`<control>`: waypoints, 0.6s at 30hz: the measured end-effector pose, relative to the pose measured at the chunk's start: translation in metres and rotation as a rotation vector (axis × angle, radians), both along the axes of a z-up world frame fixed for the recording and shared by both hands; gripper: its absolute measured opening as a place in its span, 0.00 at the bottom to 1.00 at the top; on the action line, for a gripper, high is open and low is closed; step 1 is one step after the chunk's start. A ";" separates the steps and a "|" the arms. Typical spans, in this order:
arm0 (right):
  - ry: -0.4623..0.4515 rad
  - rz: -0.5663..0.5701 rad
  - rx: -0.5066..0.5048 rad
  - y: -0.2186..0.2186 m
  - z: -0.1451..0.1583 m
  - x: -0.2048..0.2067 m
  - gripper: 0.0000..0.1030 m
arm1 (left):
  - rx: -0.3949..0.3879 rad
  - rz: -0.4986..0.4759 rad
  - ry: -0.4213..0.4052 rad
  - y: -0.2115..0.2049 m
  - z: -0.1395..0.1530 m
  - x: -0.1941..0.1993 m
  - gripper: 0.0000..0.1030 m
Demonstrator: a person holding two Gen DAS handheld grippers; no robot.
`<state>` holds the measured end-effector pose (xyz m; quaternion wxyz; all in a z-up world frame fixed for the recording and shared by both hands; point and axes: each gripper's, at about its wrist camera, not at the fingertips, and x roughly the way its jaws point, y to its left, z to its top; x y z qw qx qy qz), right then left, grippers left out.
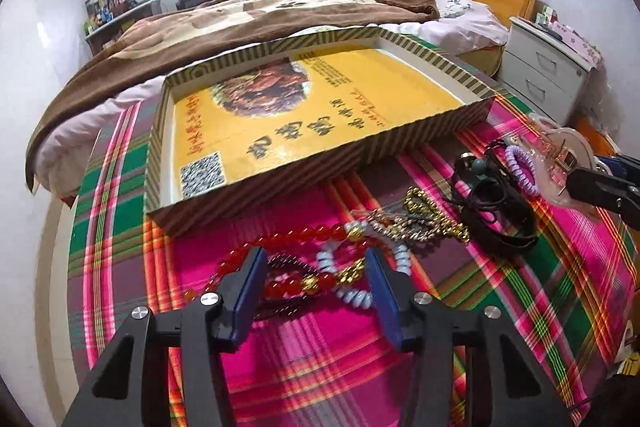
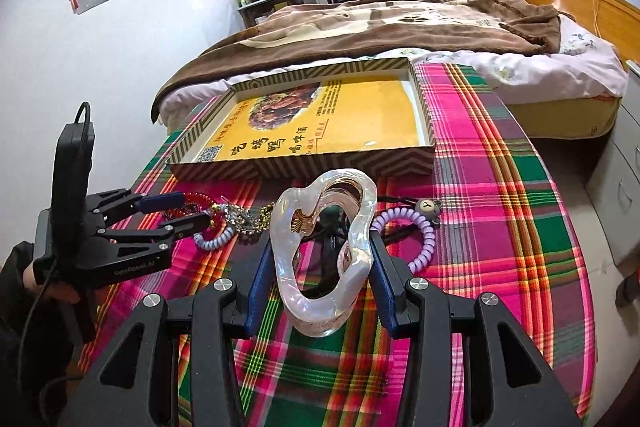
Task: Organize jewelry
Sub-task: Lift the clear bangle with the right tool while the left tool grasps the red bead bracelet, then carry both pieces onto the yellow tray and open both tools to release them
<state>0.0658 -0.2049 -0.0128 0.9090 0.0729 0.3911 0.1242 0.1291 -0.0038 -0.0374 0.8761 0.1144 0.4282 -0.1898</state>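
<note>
A shallow striped box (image 1: 320,163) with a yellow printed bottom lies on the plaid cloth; it also shows in the right wrist view (image 2: 304,163). My left gripper (image 1: 316,263) is open, its jaws either side of a red bead necklace (image 1: 288,239) and a pale blue spiral band (image 1: 356,293). A gold chain (image 1: 432,215), black bands (image 1: 496,211) and a purple spiral band (image 1: 520,167) lie to the right. My right gripper (image 2: 320,255) is shut on a clear pearly hair claw clip (image 2: 324,251), held upright above the cloth.
The plaid cloth (image 2: 480,207) covers a round table. A bed with a brown blanket (image 2: 380,23) lies behind the box. A white drawer unit (image 1: 548,75) stands at the right. A bear charm (image 2: 428,207) lies by the purple band.
</note>
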 end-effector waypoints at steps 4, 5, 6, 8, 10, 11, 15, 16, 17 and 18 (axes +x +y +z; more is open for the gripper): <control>0.006 -0.001 0.002 0.000 -0.002 0.002 0.44 | -0.014 -0.028 0.009 -0.010 -0.001 0.000 0.50; 0.007 0.000 0.003 0.000 -0.002 0.002 0.44 | -0.016 -0.029 0.010 -0.012 -0.002 0.001 0.50; 0.008 0.001 0.003 0.000 -0.003 0.002 0.44 | -0.008 -0.026 0.008 -0.013 -0.002 0.001 0.50; 0.008 0.000 0.003 -0.001 -0.003 0.002 0.44 | 0.068 -0.004 0.002 -0.017 -0.007 0.003 0.50; 0.009 -0.002 0.006 -0.001 -0.003 0.002 0.44 | 0.084 -0.006 0.005 -0.017 -0.010 0.005 0.50; 0.008 -0.003 0.008 -0.002 -0.003 0.002 0.44 | 0.082 -0.010 0.008 -0.018 -0.010 0.004 0.49; 0.012 -0.002 0.011 -0.001 -0.004 0.002 0.44 | 0.092 0.010 -0.005 -0.017 -0.009 0.003 0.22; 0.011 -0.002 0.013 -0.001 -0.004 0.002 0.44 | 0.087 0.019 -0.009 -0.015 -0.007 0.004 0.15; 0.012 -0.001 0.013 -0.001 -0.004 0.002 0.44 | 0.070 0.021 -0.005 -0.013 -0.005 0.004 0.12; 0.013 -0.001 0.013 -0.001 -0.003 0.002 0.44 | 0.059 0.023 -0.005 -0.012 -0.003 0.004 0.11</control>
